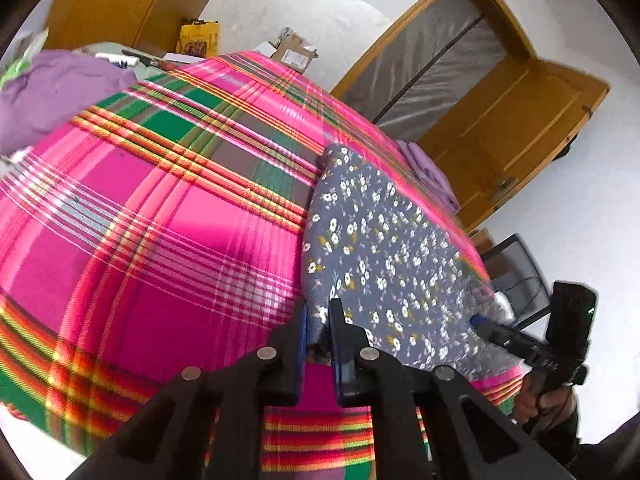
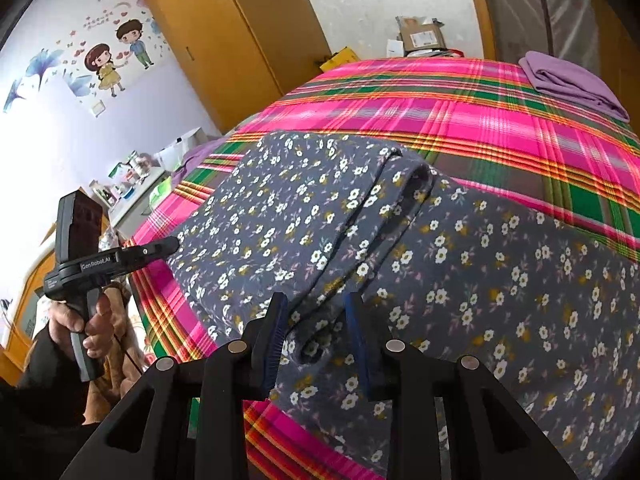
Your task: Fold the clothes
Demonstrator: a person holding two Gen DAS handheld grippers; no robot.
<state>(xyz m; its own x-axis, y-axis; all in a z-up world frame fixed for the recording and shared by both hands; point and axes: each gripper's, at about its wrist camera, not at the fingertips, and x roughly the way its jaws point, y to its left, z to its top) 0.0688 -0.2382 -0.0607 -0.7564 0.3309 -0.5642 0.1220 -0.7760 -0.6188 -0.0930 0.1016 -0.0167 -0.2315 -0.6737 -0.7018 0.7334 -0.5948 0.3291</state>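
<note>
The left gripper (image 1: 318,334) has its two pads close together with a corner of the floral garment (image 1: 384,256) between them; the cloth bunches in the narrow gap, so the pads appear to be pinching it. The right gripper (image 2: 316,334) stands wider, about half apart, and a rolled, doubled edge of the same floral garment (image 2: 400,256) fills the space between its blue pads; whether they press on it or merely straddle it cannot be told for sure, though the fabric looks gathered against both.

The garment is a grey cloth printed with small white flowers. It lies along the near edge of the bed, on a pink, green and orange plaid sheet (image 2: 460,120), with one layer already turned over another so that a long fold runs away from the right gripper. Each gripper sits at one near corner.

It should handle as light, limp and thin: it drapes, wrinkles and sags between two holds, and layers may slide apart. Hold is best taken at corners or hems, catching every layer, keeping the span taut.

A folded purple cloth (image 2: 572,84) rests at the far right of the bed.
</note>
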